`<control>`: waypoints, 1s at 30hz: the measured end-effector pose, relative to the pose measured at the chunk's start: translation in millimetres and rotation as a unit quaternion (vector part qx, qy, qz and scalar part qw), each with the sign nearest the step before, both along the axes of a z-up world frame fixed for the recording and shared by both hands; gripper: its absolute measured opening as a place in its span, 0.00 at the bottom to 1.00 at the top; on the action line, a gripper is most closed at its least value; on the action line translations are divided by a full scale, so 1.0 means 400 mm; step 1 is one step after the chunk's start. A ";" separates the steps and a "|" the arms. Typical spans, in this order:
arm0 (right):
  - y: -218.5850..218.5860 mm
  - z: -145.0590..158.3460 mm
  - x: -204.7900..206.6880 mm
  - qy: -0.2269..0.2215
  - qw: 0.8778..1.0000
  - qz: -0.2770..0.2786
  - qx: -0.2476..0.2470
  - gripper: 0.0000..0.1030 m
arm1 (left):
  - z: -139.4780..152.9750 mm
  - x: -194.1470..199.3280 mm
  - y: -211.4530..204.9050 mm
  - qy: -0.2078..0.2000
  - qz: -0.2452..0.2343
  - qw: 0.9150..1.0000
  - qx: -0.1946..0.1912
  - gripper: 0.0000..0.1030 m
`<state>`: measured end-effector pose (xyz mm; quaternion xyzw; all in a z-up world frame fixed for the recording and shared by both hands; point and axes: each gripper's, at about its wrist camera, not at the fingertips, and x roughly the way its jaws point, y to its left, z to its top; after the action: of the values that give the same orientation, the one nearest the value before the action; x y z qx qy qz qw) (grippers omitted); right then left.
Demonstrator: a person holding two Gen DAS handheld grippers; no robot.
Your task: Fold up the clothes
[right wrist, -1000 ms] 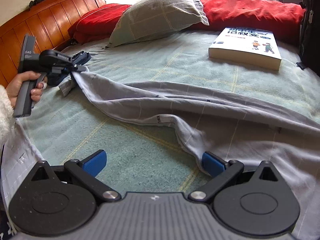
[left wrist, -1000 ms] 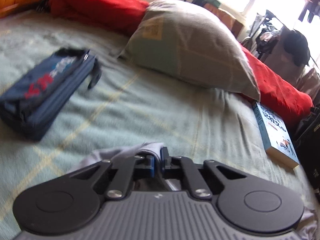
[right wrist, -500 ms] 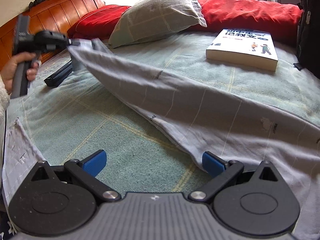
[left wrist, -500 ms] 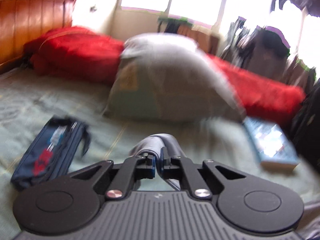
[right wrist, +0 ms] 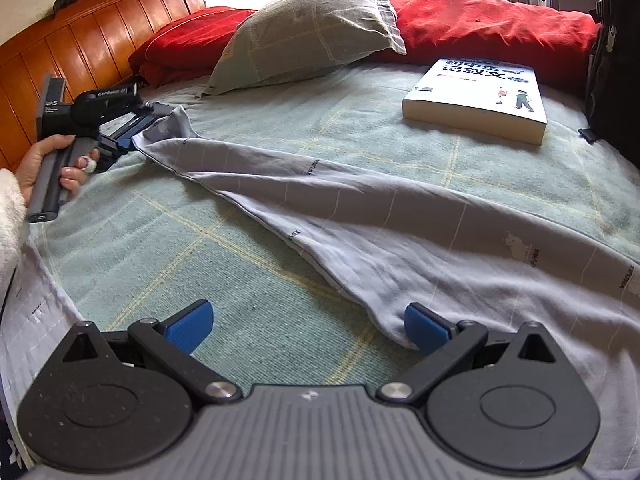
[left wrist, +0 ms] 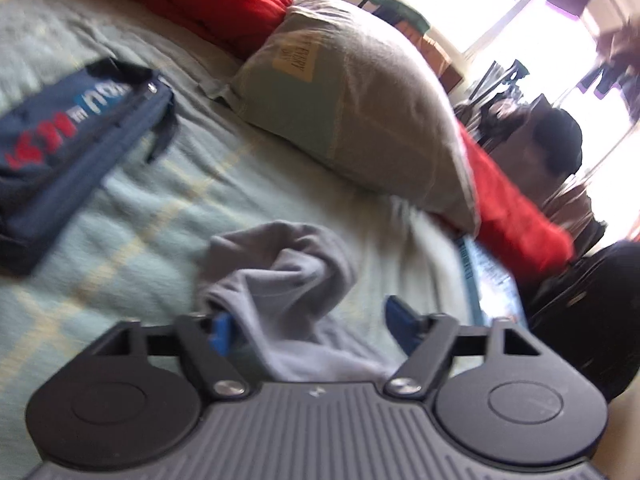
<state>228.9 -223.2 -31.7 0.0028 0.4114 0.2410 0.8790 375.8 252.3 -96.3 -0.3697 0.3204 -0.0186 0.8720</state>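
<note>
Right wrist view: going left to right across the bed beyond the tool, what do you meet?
Hand holding the left tool → grey garment trailing from it → grey-green pillow → book → black bag at the edge.

Garment: pale grey, thin lines; bedspread: green, yellow checks; bolster: red; gripper pads: blue
</note>
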 end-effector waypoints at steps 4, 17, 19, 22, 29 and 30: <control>0.004 0.001 -0.006 -0.001 1.000 0.000 -0.004 1.00 | 0.012 0.002 0.004 -0.035 0.034 0.999 -0.002 0.76; -0.025 -0.014 -0.005 0.000 1.000 -0.013 0.000 1.00 | 0.119 -0.028 -0.025 -0.039 0.090 0.972 0.215 0.76; -0.027 -0.012 -0.006 0.000 1.000 -0.011 0.000 1.00 | 0.119 -0.029 -0.020 -0.015 0.092 0.971 0.222 0.76; -0.034 -0.003 -0.007 -0.001 1.000 -0.008 0.006 1.00 | 0.136 -0.048 -0.024 -0.021 0.090 0.967 0.238 0.76; -0.053 0.036 0.000 -0.011 0.999 -0.015 0.031 1.00 | 0.148 -0.036 -0.087 -0.028 -0.005 0.980 0.195 0.77; -0.054 0.039 -0.003 -0.012 0.999 -0.017 0.036 1.00 | 0.144 -0.024 -0.106 -0.033 -0.026 0.982 0.183 0.77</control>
<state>227.9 -244.9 -16.0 0.0382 0.3915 0.2406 0.8874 366.2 209.9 -38.8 -0.1947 0.2988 0.0054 0.9342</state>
